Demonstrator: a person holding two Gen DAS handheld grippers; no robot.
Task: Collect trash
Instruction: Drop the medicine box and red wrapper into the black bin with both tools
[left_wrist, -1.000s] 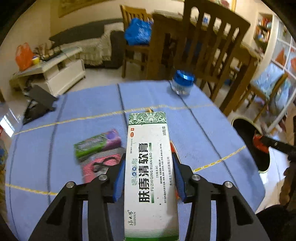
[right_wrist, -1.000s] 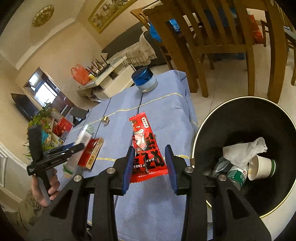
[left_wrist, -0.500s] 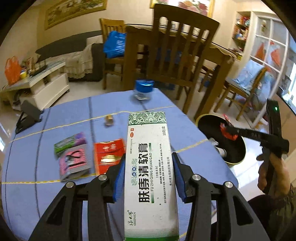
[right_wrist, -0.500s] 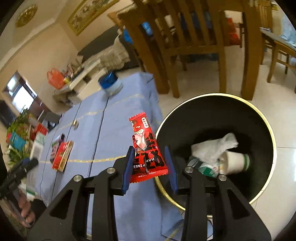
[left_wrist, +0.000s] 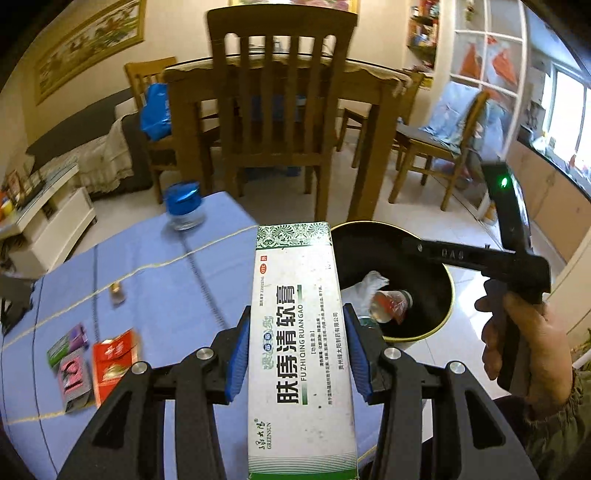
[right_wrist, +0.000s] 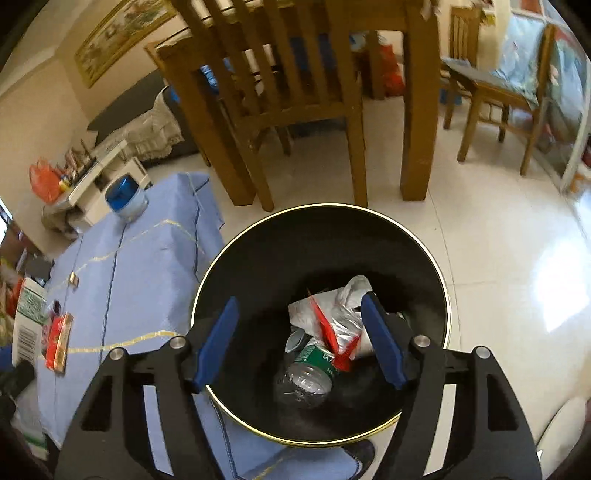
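Left tongs (left_wrist: 295, 347) pinch a long white-and-green ointment box (left_wrist: 301, 354) between their blue pads (left_wrist: 236, 354); the box lies lengthwise along the fingers and projects forward beyond the tips. Its far end overlaps the near rim of the black bin (left_wrist: 424, 325) in the left wrist view.

Right tongs (right_wrist: 301, 339) hang over the mouth of the bin (right_wrist: 236, 258), jaws spreading at this moment, with nothing pinched between the blue pads (right_wrist: 218, 339). A red snack wrapper (right_wrist: 334, 339) shows below and between the fingers, clear of both pads, above the contents of the bin. In the left wrist view the right tongs (left_wrist: 413, 243) reach over the bin from the right, carried by a person's hand (left_wrist: 528, 343).

Bin contents:
- crumpled white plastic (right_wrist: 332, 306)
- clear bottle with a green label (right_wrist: 306, 373)

The bin stands on the pale tiled floor (right_wrist: 498, 258), just beside the edge of the desk. It has a thin gold rim.

The desk (left_wrist: 159, 288) carries a blue cloth with yellow lines. Items on it:
- a jar with a blue lid (left_wrist: 183, 205), near the far edge
- a small brass-coloured object (left_wrist: 117, 291), on a yellow line
- a red packet (left_wrist: 112, 360), near the left side
- a pink packet (left_wrist: 74, 376), just beside the red packet
- a green-and-purple packet (left_wrist: 66, 343), touching the pink one's far end

Wooden chairs (left_wrist: 280, 110) stand behind the desk and the bin.
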